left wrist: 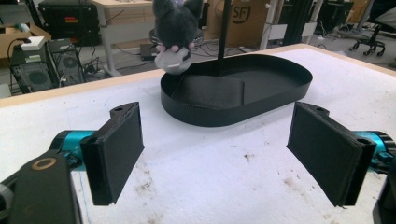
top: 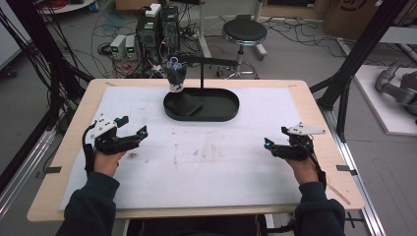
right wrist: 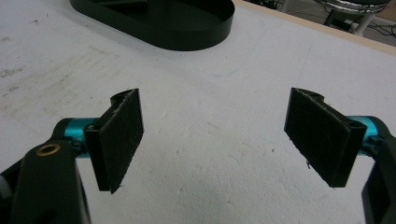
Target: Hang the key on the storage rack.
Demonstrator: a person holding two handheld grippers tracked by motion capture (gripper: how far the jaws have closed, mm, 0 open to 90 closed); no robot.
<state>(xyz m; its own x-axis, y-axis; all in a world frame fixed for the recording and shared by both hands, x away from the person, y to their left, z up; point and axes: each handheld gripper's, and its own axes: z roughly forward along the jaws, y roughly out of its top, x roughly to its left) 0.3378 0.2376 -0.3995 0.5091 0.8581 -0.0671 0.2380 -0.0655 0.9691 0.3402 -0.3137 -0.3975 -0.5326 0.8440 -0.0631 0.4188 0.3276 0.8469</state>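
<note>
Both tongs, left tongs (top: 134, 126) and right tongs (top: 274, 136), gaping wide, empty, low over white counter (top: 221, 167). Farther back, plush toy (top: 175, 74) hanging on stand above black tray (top: 228, 105), left end. Risk: grabbing toy w/ hard pull could tip stand or drag tray.

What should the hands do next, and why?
Probably move the left gripper forward toward the grey plush toy hanging over the black tray. Both it and the right gripper are open and empty, and the left one faces the toy.
</note>
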